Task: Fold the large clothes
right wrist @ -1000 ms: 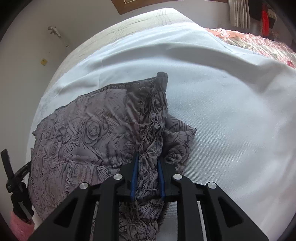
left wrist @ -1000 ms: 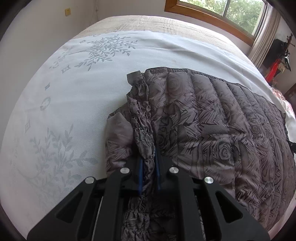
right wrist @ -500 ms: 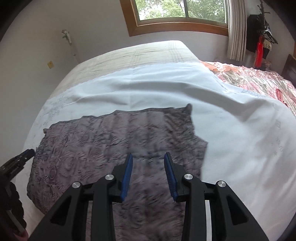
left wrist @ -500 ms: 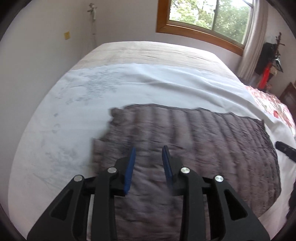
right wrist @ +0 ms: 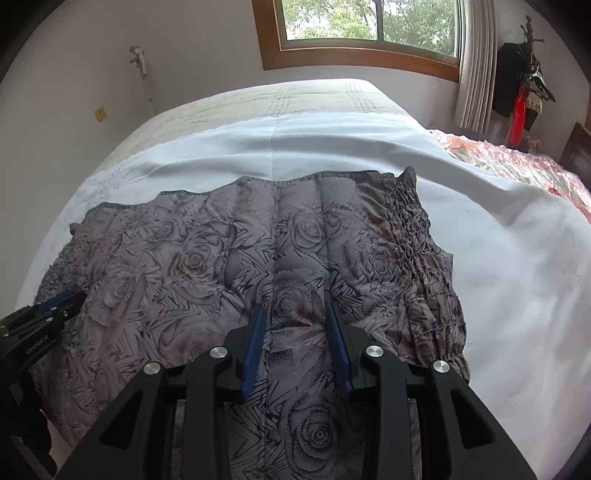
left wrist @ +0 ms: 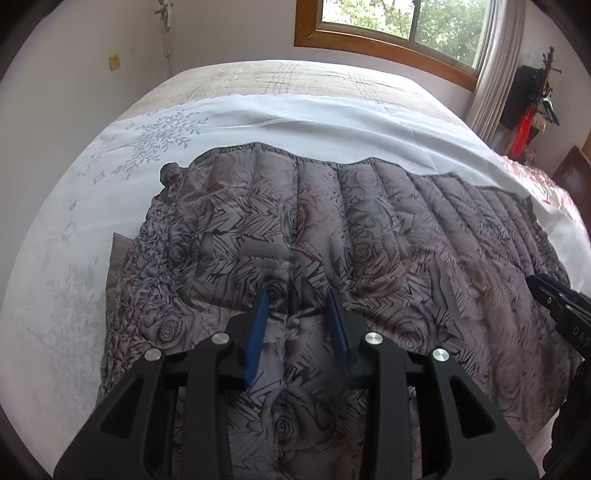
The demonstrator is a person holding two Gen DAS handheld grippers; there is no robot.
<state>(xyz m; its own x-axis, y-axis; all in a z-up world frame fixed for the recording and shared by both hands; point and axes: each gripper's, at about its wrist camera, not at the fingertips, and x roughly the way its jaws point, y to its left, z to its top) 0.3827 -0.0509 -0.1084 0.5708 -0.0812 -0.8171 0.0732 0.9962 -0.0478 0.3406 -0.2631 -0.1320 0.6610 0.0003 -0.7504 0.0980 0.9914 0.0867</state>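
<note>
Two tools: both hover over one quilted garment, each with its blue pads apart and nothing between them.
Left tool [left wrist: 297, 314]: jaws parted, gripping nothing; rose-print fabric shows through the gap. Whether the tips brush the cloth cannot be told.
Right tool [right wrist: 295, 325]: jaws parted and empty, over the garment near its gathered end; contact with the cloth also cannot be told.
Each tool in the other's view: the right one enters at the left view's right edge, the left one at the right view's left edge.
Garment [left wrist: 369, 240]: one grey-mauve padded piece with rose print, lying flat and spread wide across the bed, with a shirred band [right wrist: 417, 254] at its right end and another at its left.
White sheet [left wrist: 332, 125]: one, under the garment, with a leafy pattern at its left side.
Bed [right wrist: 295, 98]: one, with a beige cover beyond the sheet.
Pink floral bedding [right wrist: 517, 162]: right of the sheet.
Window [right wrist: 369, 22]: one, wood-framed, trees outside, a curtain [right wrist: 474, 74] at its right.
</note>
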